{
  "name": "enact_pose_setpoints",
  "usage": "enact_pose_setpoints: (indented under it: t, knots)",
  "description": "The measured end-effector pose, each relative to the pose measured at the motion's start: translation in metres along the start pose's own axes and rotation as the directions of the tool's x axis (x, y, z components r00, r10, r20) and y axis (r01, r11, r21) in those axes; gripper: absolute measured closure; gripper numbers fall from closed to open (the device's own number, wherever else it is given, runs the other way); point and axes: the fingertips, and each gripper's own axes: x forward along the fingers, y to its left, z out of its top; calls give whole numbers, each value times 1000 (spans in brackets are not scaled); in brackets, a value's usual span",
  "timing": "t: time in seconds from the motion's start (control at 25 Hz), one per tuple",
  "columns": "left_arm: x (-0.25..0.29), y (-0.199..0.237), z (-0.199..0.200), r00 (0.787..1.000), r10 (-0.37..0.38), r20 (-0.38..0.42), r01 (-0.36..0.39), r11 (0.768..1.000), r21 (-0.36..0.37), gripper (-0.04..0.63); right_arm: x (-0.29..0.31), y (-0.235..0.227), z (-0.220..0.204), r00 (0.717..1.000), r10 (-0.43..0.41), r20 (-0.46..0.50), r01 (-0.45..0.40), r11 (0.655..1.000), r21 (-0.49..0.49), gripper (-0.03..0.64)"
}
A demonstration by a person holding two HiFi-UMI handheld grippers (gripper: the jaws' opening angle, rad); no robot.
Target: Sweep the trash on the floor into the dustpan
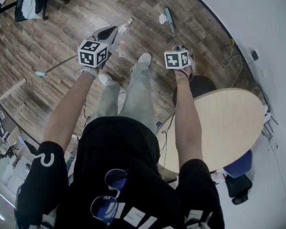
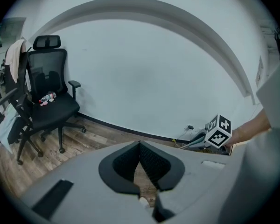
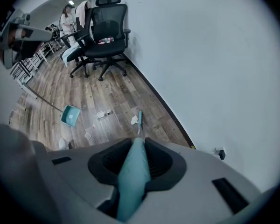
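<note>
Where the head view looks down: a person stands on the wood floor (image 1: 62,23) with a tool in each hand and the scraps ahead of the feet.
Head view, left hand-held gripper (image 1: 107,34): a thin handle slants from it down to the dustpan (image 1: 40,73). The pan sits off to the left, well apart from the trash (image 1: 125,27), probably to stay clear until a pile forms.
Head view, right hand-held gripper (image 1: 181,48): it carries the broom (image 1: 170,20), whose head is down by a white scrap near the wall.
Left gripper view: the jaws are drawn nearly together with only a sliver of floor between the pads, which fits a pinch on that slim handle. The camera faces the wall and an office chair (image 2: 49,92).
Right gripper view: the jaws are clamped on the teal broom shaft, so the wrist steers it. The broom head (image 3: 139,118) lies just beside one scrap, and other pieces lie between it and the dustpan.
Stage, judged: none of the trash is in the pan yet.
</note>
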Motion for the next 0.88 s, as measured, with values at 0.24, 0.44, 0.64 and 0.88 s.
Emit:
enact_pose_setpoints:
  t: [0.24, 0.44, 0.64, 0.88]
  knots:
    - [-41, 19, -24, 1000, 14, 22, -14, 1000, -7, 597, -13, 45, -22, 1000, 25, -18, -25, 1000, 1, 532]
    - [-96, 50, -55, 998, 31, 51, -31, 1000, 0, 597, -25, 103, -43, 999, 30, -24, -31, 999, -10, 532]
    - [-161, 82, -102, 997, 38, 74, -38, 999, 1, 598, -38, 173, -70, 999, 15, -28, -16, 998, -60, 532]
    - [-245, 119, -177, 996, 23, 84, -23, 1000, -6, 597, -51, 261, -103, 1000, -8, -16, 7, 999, -45, 532]
